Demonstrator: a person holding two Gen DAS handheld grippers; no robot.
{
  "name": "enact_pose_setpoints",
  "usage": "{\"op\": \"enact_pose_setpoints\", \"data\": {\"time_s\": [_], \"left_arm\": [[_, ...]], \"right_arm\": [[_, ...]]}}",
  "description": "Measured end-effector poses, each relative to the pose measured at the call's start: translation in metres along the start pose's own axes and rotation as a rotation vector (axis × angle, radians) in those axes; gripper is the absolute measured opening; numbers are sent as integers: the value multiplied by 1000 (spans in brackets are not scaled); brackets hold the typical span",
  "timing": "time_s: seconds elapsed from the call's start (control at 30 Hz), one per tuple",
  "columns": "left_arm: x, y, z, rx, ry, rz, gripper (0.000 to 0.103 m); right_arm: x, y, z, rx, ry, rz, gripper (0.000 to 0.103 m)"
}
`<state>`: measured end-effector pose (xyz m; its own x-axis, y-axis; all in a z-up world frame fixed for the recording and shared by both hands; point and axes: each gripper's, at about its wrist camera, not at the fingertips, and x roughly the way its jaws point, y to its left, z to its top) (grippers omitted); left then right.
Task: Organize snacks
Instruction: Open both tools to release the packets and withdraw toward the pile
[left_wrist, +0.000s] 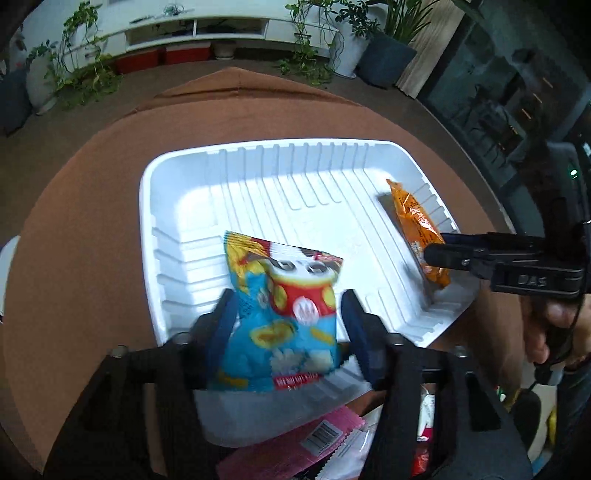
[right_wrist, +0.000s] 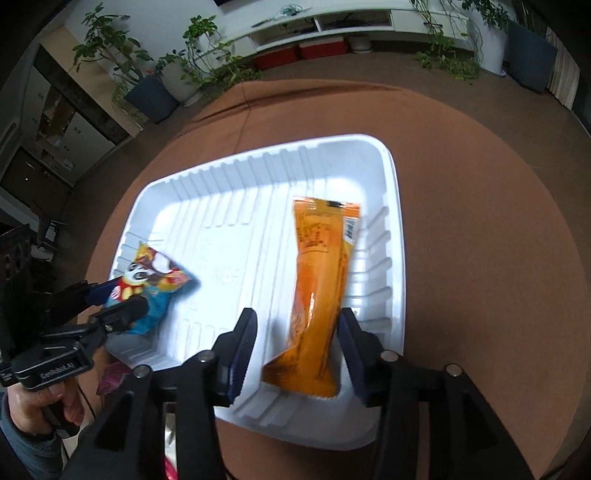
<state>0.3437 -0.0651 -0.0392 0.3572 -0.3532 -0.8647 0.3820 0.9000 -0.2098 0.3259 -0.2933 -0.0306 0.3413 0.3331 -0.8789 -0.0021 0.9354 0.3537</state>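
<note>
A white ribbed plastic tray (left_wrist: 258, 158) sits on a brown round table and also shows in the right wrist view (right_wrist: 258, 155). My left gripper (left_wrist: 290, 314) is shut on a blue panda snack bag (left_wrist: 284, 317) and holds it over the tray's near left part; the bag also shows in the right wrist view (right_wrist: 151, 284). A long orange snack packet (right_wrist: 321, 288) lies in the tray's right side, between the open fingers of my right gripper (right_wrist: 297, 332). The fingers stand apart from the packet. The orange packet (left_wrist: 413, 218) and right gripper (left_wrist: 437, 249) also show in the left wrist view.
A pink packet (left_wrist: 295, 446) and other wrappers lie on the table in front of the tray's near edge. The brown tablecloth (right_wrist: 480, 221) surrounds the tray. Potted plants and a white shelf stand on the floor beyond the table.
</note>
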Motion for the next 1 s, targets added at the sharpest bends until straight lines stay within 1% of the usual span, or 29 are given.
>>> {"op": "enact_pose_setpoints", "data": {"time_s": [0.07, 0.13, 0.17, 0.2, 0.23, 0.27, 0.3, 0.33, 0.4, 0.47, 0.5, 0.57, 0.6, 0.63, 0.67, 0.7, 0.83, 0.9, 0.93, 1.0], "left_arm": [[-6, 0, -2, -1, -9, 3, 63], [-19, 0, -4, -9, -38, 6, 71], [-28, -1, -6, -9, -61, 12, 73], [-41, -3, -7, -5, -98, 18, 78], [-50, -2, -8, -1, -119, 23, 88], [-61, -3, -11, 5, -146, 32, 95], [-74, -3, -16, 16, -180, 32, 103], [-90, -6, -23, 35, -234, 32, 103], [-115, -9, -36, 48, -319, 52, 103], [-139, -9, -56, 34, -402, 38, 103], [-148, -9, -68, 15, -383, 37, 103], [-154, -5, -84, -45, -310, 72, 103], [-158, 2, -99, -111, -287, 82, 103], [-163, 7, -112, -158, -301, 67, 103], [-167, 9, -122, -189, -317, 56, 103], [-171, 11, -139, -223, -329, 50, 103], [-173, 5, -185, -274, -318, 8, 103], [-172, -3, -207, -286, -307, -12, 103], [-171, -7, -217, -289, -304, -19, 103], [-167, -17, -232, -266, -290, -29, 103]], "right_arm": [[-12, -1, -2, -3, -29, 10, 60], [-26, 1, -5, -5, -71, 21, 62], [-36, 1, -7, -6, -100, 25, 66], [-47, 3, -9, -6, -134, 28, 70], [-58, 4, -10, -4, -167, 29, 77], [-72, 5, -13, 1, -206, 28, 83], [-87, 5, -15, 4, -245, 30, 85], [-97, 5, -18, 6, -274, 34, 88], [-132, 7, -35, 6, -380, 80, 92], [-159, 9, -58, 2, -481, 125, 100], [-171, 11, -74, -1, -523, 138, 102], [-186, 16, -102, -12, -576, 161, 103], [-191, 20, -117, -15, -589, 164, 103], [-192, 23, -127, -13, -598, 162, 103], [-195, 24, -145, -6, -611, 157, 103], [-196, 26, -156, 0, -619, 153, 103], [-189, 32, -217, 14, -615, 79, 103], [-182, 40, -248, 12, -600, 29, 100], [-178, 44, -258, 8, -596, 16, 97], [-168, 56, -278, -8, -570, 4, 96]]}}
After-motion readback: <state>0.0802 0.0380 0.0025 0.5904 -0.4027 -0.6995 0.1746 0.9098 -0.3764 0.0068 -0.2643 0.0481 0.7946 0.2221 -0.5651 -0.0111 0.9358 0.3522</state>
